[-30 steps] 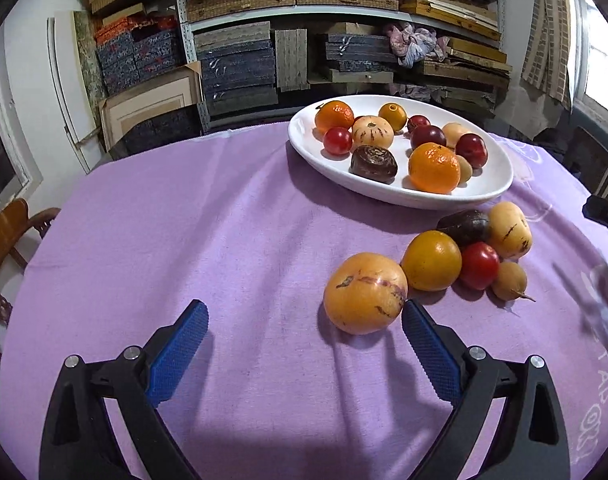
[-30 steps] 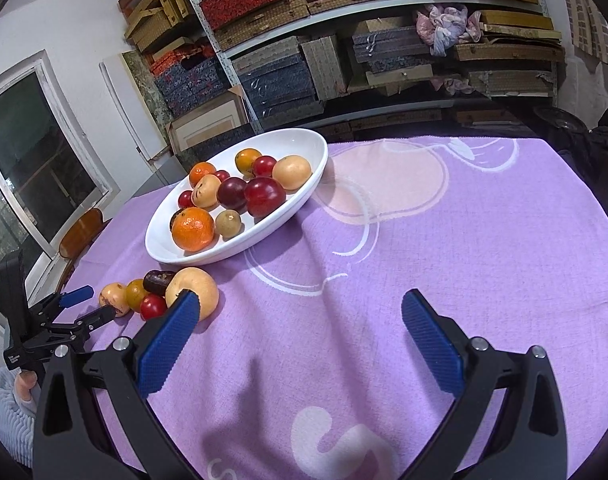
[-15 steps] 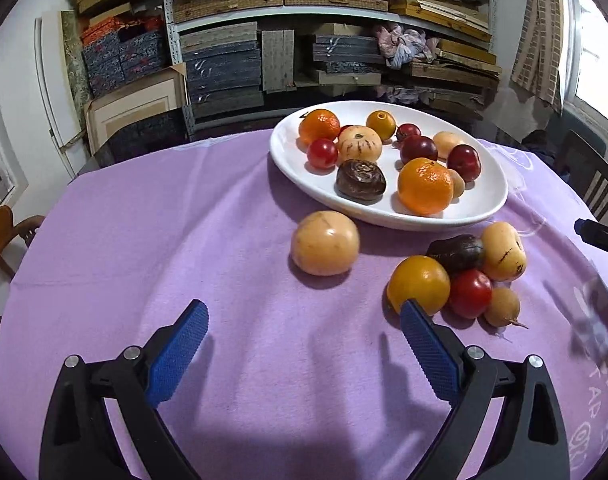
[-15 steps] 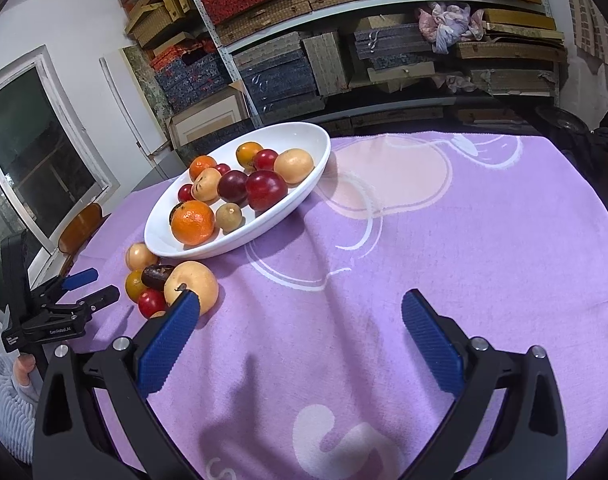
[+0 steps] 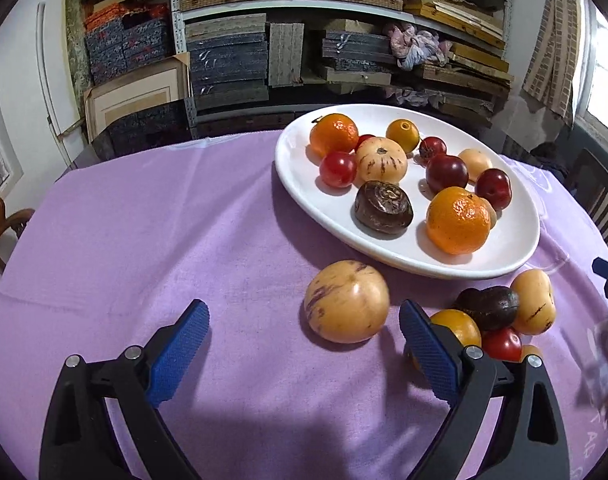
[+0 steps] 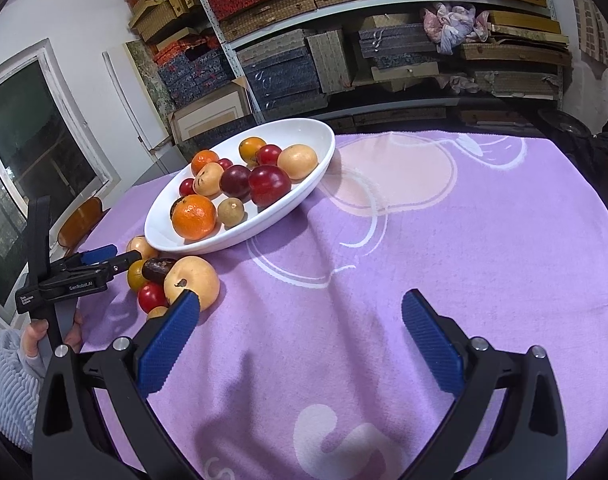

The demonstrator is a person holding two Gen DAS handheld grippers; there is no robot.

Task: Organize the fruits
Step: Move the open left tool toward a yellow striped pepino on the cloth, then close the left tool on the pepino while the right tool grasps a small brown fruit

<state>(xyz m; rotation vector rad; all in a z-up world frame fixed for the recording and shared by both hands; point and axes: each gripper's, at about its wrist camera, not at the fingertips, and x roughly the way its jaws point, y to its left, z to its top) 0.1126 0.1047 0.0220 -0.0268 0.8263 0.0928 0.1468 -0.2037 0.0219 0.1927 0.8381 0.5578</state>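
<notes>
Left wrist view: left gripper (image 5: 304, 344) jaws wide, empty, near big yellow fruit (image 5: 347, 301). Round fruit could roll off counter (image 5: 143, 240) if bumped.

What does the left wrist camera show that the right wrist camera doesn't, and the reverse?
Left wrist only: the whole striped yellow melon on the cloth just ahead of the open left gripper; the right view shows only part of it.

Right wrist only: the open right gripper over bare purple tablecloth, and the hand.

Both: the white dish and the loose fruit cluster.
</notes>
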